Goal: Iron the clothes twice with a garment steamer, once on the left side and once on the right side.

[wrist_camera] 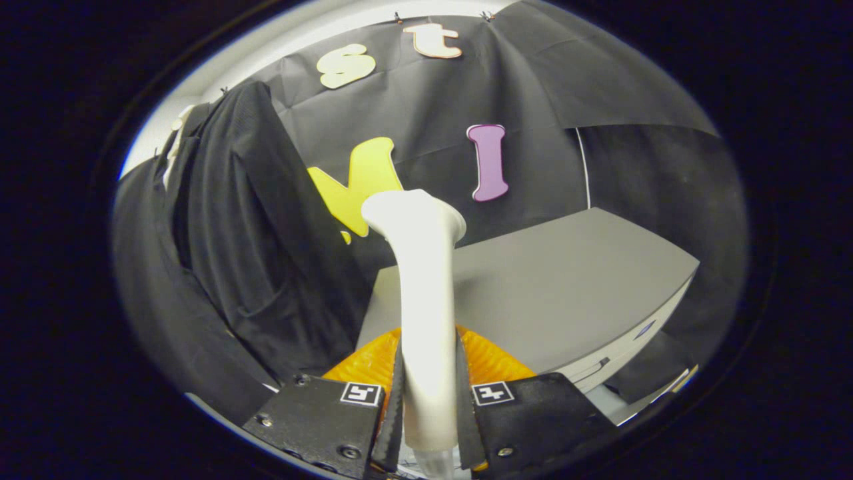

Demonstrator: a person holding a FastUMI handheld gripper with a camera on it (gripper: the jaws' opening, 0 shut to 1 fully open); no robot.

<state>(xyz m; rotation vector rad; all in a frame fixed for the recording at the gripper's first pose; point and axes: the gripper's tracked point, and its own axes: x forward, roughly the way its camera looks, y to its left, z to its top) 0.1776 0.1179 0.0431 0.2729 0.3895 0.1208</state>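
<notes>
Gripper (426, 400) is clamped on the garment steamer (424, 300): both fingers press the sides of its handle, which runs straight out between them. Long axis of the steamer follows the finger line, ending in a flared head beyond the tips.

Key relation, all taken from the steamer head: the dark garment (246, 267) hangs to its left and slightly beyond, near but apart from it. No contact visible. The head's mouth looks angled away from the cloth, though I can't tell its exact facing. My read: the head needs to swing left and turn onto the fabric before any pass starts; neither side looks done.

Grey table (566, 293) sits to the right of the steamer and behind it.

Materials: steamer is smooth, glossy white plastic, round handle widening to a trumpet-shaped head. Garment is matte black woven cloth, soft folds, a pocket seam showing, a pale hanger at its top.
</notes>
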